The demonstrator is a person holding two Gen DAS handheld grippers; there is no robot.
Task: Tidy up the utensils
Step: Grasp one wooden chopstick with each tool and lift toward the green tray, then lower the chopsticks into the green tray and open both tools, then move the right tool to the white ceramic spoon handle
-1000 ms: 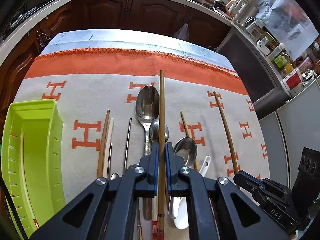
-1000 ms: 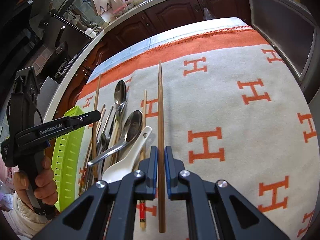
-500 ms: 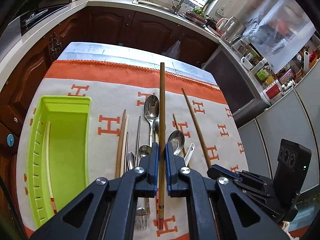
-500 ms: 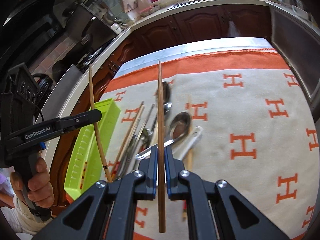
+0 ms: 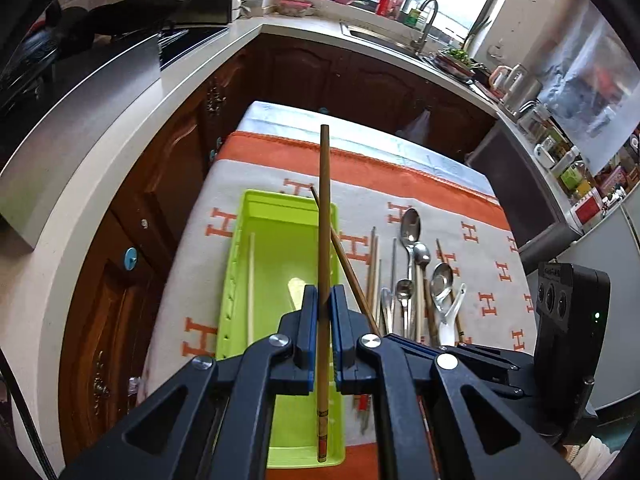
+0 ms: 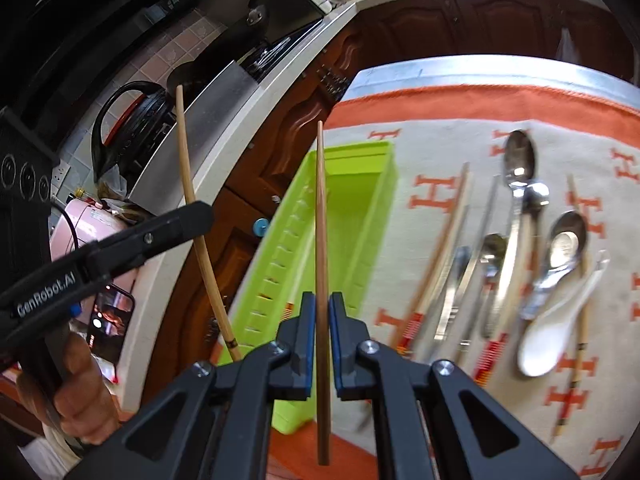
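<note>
My left gripper is shut on a light wooden chopstick, held in the air above the lime-green tray. A pale chopstick lies inside that tray. My right gripper is shut on a darker brown chopstick, which hangs over the tray's left side. In the right wrist view the left gripper sits further left, beyond the tray, with its chopstick slanting upward. The right gripper shows just right of the left one, its chopstick crossing the tray's right wall.
Metal spoons, more chopsticks and a white ceramic spoon lie on the orange and cream cloth right of the tray. A hand holds the left gripper's handle. Dark cabinets and a pale countertop flank the table's left edge.
Both grippers have risen and swung left, from above the utensil pile to above the green tray, each still carrying its chopstick. The tray has come to the middle of both views.
</note>
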